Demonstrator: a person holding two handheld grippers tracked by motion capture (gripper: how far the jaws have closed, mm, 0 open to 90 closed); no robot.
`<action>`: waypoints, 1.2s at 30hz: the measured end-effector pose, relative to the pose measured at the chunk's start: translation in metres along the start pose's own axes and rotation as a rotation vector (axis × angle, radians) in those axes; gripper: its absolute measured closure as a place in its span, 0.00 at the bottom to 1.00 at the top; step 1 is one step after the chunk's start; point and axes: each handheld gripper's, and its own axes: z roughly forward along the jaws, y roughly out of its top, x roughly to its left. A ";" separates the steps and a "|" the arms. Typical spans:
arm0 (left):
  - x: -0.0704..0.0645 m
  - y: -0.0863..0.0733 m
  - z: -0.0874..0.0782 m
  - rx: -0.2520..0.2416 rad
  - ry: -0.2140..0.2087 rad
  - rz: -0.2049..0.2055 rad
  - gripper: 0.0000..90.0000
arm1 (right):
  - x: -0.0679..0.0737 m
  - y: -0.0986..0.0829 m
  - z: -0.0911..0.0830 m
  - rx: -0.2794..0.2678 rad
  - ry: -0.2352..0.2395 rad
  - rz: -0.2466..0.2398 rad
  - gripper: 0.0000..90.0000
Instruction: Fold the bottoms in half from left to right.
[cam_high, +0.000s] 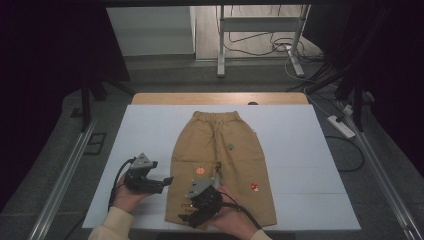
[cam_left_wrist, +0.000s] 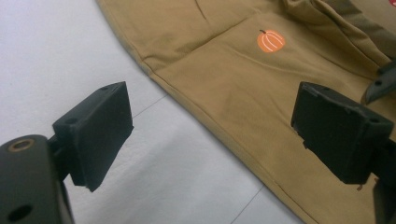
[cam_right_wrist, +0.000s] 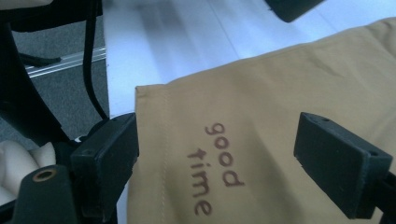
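While both tools were poised at the near end of the small tan cotton trousers (cam_high: 220, 160), I judged the step in hand to be the approach before a grasp, probably for folding. That garment lay flat, waistband away from me, on the white sheet covering the table (cam_high: 295, 150). I held the left gripper (cam_high: 167, 180) just outside the trousers' left leg seam, below the orange pumpkin patch (cam_left_wrist: 271, 41); its jaws stood spread, with one over the white sheet and the other over the cloth. I held the right gripper (cam_right_wrist: 217, 154) over the hem of the same leg, jaws likewise spread either side of the brown "good time" lettering (cam_right_wrist: 215, 165), with nothing pinched. The next move, in my judgement, called for lowering each tool until one jaw slid under the fabric edge, then closing both on the cloth together.
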 end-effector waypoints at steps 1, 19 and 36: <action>0.000 0.000 0.000 0.000 0.000 -0.001 0.14 | 0.001 0.000 0.001 0.003 0.004 -0.003 0.16; 0.002 -0.001 0.000 -0.005 0.001 -0.013 0.14 | 0.019 0.014 0.027 0.030 0.046 -0.044 0.16; 0.004 -0.001 -0.001 -0.001 0.002 -0.012 0.14 | 0.031 0.022 0.051 0.080 0.031 -0.085 0.17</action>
